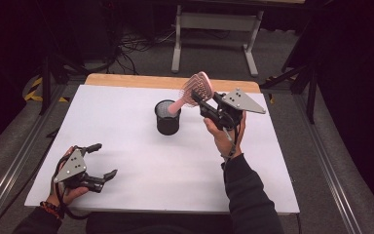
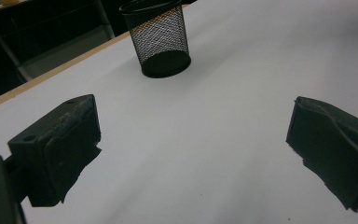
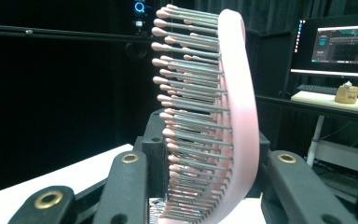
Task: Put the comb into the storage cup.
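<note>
A pink hairbrush (image 1: 198, 88) with grey bristles is held tilted above the table, its handle sloping down to the mouth of a black mesh cup (image 1: 168, 118). My right gripper (image 1: 200, 102) is shut on the brush head, just right of the cup. In the right gripper view the brush (image 3: 235, 107) stands upright between the jaws of the right gripper (image 3: 208, 158), bristles facing left. My left gripper (image 1: 105, 160) rests low at the front left of the white table (image 1: 136, 190), open and empty. In the left gripper view the cup (image 2: 161, 39) stands beyond the left gripper (image 2: 191, 149).
The table's far edge is a wooden strip (image 1: 126, 79). Beyond it stands a metal table frame (image 1: 214, 22) on a dark floor with cables. A lit monitor (image 3: 345, 44) and a desk show behind the brush.
</note>
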Demonstrator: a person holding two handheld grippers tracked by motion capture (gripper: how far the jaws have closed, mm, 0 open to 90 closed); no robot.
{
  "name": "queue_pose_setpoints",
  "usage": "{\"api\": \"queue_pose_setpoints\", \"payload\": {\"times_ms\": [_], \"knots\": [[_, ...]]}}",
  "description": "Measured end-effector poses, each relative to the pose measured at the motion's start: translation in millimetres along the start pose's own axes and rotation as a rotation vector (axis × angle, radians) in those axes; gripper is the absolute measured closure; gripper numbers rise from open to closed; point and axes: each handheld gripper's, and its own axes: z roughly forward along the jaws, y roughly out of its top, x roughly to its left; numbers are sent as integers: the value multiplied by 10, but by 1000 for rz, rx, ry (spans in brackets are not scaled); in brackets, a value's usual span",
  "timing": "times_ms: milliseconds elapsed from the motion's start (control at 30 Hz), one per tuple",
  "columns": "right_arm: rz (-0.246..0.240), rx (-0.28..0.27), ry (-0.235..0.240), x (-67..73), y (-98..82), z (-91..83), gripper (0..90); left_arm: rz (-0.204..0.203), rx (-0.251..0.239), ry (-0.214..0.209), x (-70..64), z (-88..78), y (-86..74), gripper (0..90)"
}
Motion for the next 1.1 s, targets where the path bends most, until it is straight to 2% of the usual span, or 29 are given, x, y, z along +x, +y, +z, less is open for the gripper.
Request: {"api": "queue_pose_setpoints", "payload": {"times_ms": [167,200,367,567,733,833,1100], "knots": [[12,9,-11,-15,-52,71,635,7,-1,-2,-13,14,-3,37],[11,12,-11,-14,-59,82,635,-6,-5,-5,-15,28,-9,37],[22,20,-25,-20,-100,134,635,5,16,-13,-35,69,-17,38],[13,32,-39,-15,-112,189,635,2,17,2,-36,71,-35,39],[-1,43,-44,-2,-119,238,635,-3,7,-3,-38,62,-35,43],[-1,52,-48,3,-132,271,635,-5,-7,2,-43,57,-32,54],[7,73,-48,20,-183,349,634,-6,0,-5,-43,65,-37,53]]}}
